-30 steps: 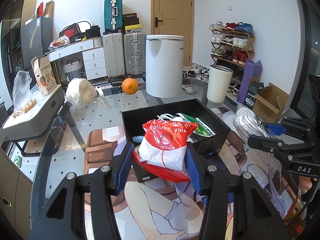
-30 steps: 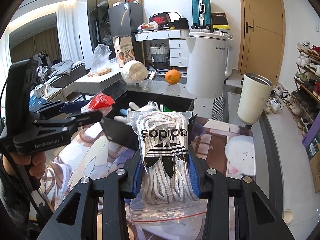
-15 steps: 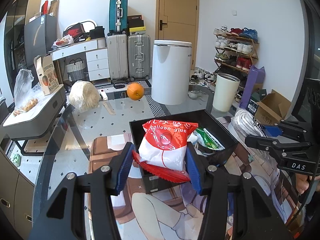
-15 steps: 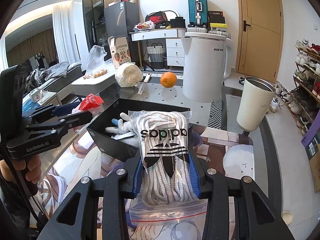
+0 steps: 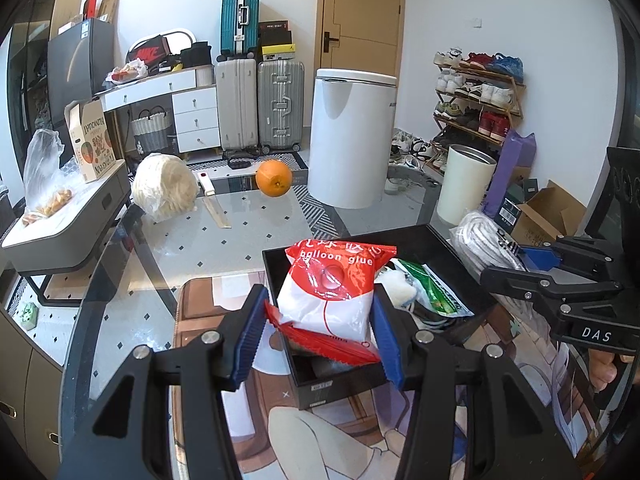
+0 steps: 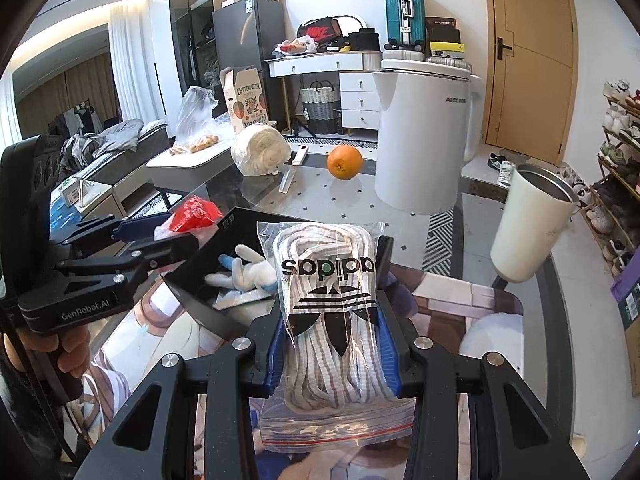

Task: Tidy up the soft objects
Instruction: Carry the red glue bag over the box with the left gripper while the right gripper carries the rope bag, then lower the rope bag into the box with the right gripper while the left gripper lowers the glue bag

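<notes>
Now, surface: we work over a glass table (image 5: 248, 236) with a printed cartoon mat (image 5: 320, 432) on its near part.
Room: behind the table we see suitcases (image 5: 260, 104), a white bin (image 5: 352, 136), a shoe rack (image 5: 476, 96) and a wooden door (image 5: 360, 12).
On the table: an orange (image 5: 274, 179), a pale wrapped bundle (image 5: 166, 186) and a cream tumbler (image 6: 532, 224) stand apart from each other, behind the black box (image 5: 348, 392).
Left gripper (image 5: 320, 320): our blue pads press on both sides of the balloon glue packet (image 5: 332, 292), so it is closed on it.
Packet position: it hangs above the near end of the box; its long axis runs away from us, the printed end is far and higher.
Right gripper (image 6: 334, 344): its jaws are closed on the clear bag of shoelaces (image 6: 332, 320).
Bag position: it is over the right edge of the box; its long axis goes along the fingers, the zip end points toward us.
Box content: a white and blue soft toy (image 6: 244, 272) and a green packet (image 5: 432, 292) lie inside.
</notes>
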The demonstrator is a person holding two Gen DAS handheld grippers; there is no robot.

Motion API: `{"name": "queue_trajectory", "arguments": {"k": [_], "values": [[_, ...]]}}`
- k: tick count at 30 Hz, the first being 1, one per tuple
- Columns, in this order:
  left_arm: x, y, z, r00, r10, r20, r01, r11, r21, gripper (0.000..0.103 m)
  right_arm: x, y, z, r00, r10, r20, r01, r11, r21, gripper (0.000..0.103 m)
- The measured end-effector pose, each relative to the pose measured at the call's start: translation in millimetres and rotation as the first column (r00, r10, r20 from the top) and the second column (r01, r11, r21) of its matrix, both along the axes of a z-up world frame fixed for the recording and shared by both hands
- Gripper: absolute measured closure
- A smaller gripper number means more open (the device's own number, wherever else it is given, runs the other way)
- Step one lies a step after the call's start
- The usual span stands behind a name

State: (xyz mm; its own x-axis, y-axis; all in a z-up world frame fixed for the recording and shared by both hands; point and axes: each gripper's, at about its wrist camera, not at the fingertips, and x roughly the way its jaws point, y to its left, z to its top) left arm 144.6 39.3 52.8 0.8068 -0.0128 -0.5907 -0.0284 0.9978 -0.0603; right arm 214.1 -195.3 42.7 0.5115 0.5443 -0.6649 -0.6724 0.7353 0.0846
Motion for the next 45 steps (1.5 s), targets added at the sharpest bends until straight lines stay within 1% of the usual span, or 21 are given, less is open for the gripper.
{"name": "queue_trajectory", "arguments": {"k": [14,18,22,28,32,38,41,45], "values": [[27.9,0.6,-11.8,0.999,-0.019,-0.034,0.019,1.000,-0.013,0.053,28.6,31.6,-10.5,0.999,0.045,-0.029,-0.046,0.998,-0.032,0.064],[33.5,0.0,-14.4,0.999,-0.022,-0.041,0.021,1.000,-0.016,0.053,31.3,36.3,-9.3,0.998,0.053,-0.023,-0.054,0.998,-0.027,0.064],[33.8,2.8,-15.5,0.999,-0.016,-0.043,0.016,1.000,-0.019,0.053,32.1,42.7,-12.4,0.997,0.074,-0.035,-0.074,0.997,-0.013,0.064],[35.0,5.2,-17.5,0.999,-0.014,-0.050,0.013,1.000,-0.018,0.053,37.0,47.3,-17.2,0.996,0.073,-0.047,-0.075,0.997,-0.031,0.064],[37.0,4.3,-18.2,0.999,-0.018,-0.050,0.017,1.000,-0.009,0.053,40.5,52.7,-16.4,0.995,0.097,-0.033,-0.099,0.993,-0.067,0.064],[36.7,-2.1,-18.8,0.996,-0.064,-0.057,0.064,0.998,-0.006,0.053,44.1,51.0,-8.6,0.994,0.111,0.008,-0.110,0.988,-0.108,0.064],[34.7,-7.6,-19.5,0.991,-0.122,-0.054,0.122,0.992,0.001,0.053,45.8,47.5,-5.5,0.993,0.118,0.016,-0.116,0.987,-0.109,0.064],[31.6,-16.8,-22.2,0.982,-0.173,-0.072,0.176,0.984,0.030,0.052,44.9,48.5,-2.0,0.988,0.150,0.034,-0.145,0.983,-0.112,0.064]]}}
